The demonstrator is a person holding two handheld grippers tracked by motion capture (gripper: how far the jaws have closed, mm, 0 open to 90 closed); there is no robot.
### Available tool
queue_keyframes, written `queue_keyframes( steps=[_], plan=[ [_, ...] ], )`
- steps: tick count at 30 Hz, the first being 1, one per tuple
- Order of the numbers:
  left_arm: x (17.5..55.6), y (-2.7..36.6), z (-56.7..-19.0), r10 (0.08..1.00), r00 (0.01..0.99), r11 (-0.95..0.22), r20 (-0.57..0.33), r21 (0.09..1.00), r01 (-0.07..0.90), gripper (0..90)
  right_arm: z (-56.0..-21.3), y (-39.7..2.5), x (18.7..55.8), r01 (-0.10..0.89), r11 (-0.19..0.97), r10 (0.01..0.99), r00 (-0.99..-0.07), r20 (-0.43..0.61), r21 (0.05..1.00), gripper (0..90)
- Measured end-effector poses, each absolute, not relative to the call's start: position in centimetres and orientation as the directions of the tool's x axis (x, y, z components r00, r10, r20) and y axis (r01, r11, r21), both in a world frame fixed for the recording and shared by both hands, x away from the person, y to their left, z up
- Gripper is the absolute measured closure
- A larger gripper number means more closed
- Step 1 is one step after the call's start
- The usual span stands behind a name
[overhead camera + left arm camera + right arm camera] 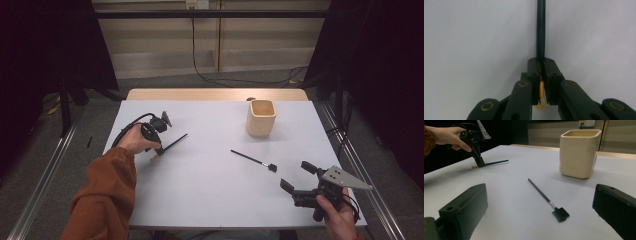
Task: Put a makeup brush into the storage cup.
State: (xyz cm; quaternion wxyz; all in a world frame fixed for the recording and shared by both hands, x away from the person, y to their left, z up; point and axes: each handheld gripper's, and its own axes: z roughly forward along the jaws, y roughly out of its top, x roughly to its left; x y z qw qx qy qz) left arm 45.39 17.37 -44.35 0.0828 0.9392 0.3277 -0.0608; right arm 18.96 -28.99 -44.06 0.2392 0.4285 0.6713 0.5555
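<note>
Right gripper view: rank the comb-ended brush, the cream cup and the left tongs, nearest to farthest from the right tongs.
1. Comb-ended brush: flat on the table, just ahead of the right tongs.
2. Cream cup: upright, farther back on the right.
3. Left tongs: far back left, shut on a dark-handled brush.

The cup (pixel 578 153) looks like smooth matt pale wood (or bamboo); the table (pixel 210 175) has a matt white sheet; the brush (pixel 549 201) is slim black plastic.

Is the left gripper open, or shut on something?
Shut. The left gripper has its jaws pressed onto a thin black brush with a yellowish end, lying on the white table.
</note>
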Motion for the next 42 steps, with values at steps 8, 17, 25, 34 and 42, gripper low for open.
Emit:
queue_keyframes(
  steps=[8,17,25,34,42],
  plan=[
    [45.2,18.5,-43.7,0.626,0.75,-0.72,-0.214,0.21,0.661,84.6,-44.0,-29.0,18.9,0.308,0.014,0.841,-0.518,0.155,0.951,0.0],
    [44.9,19.3,-42.8,0.636,0.74,-0.678,-0.22,0.299,0.672,84.6,-44.0,-29.0,19.0,0.309,0.014,0.842,-0.516,0.155,0.951,0.0],
    [44.4,19.6,-41.8,0.652,0.727,-0.606,-0.213,0.43,0.669,84.6,-44.0,-29.0,18.9,0.309,0.014,0.842,-0.517,0.155,0.951,0.0],
    [43.9,20.3,-41.1,0.641,0.732,-0.55,-0.231,0.526,0.648,84.6,-44.0,-29.0,18.9,0.308,0.015,0.841,-0.518,0.155,0.951,0.0],
    [43.2,20.6,-40.7,0.646,0.723,-0.466,-0.243,0.625,0.626,84.6,-44.0,-29.0,18.9,0.307,0.013,0.842,-0.516,0.155,0.951,0.0]
  ],
)
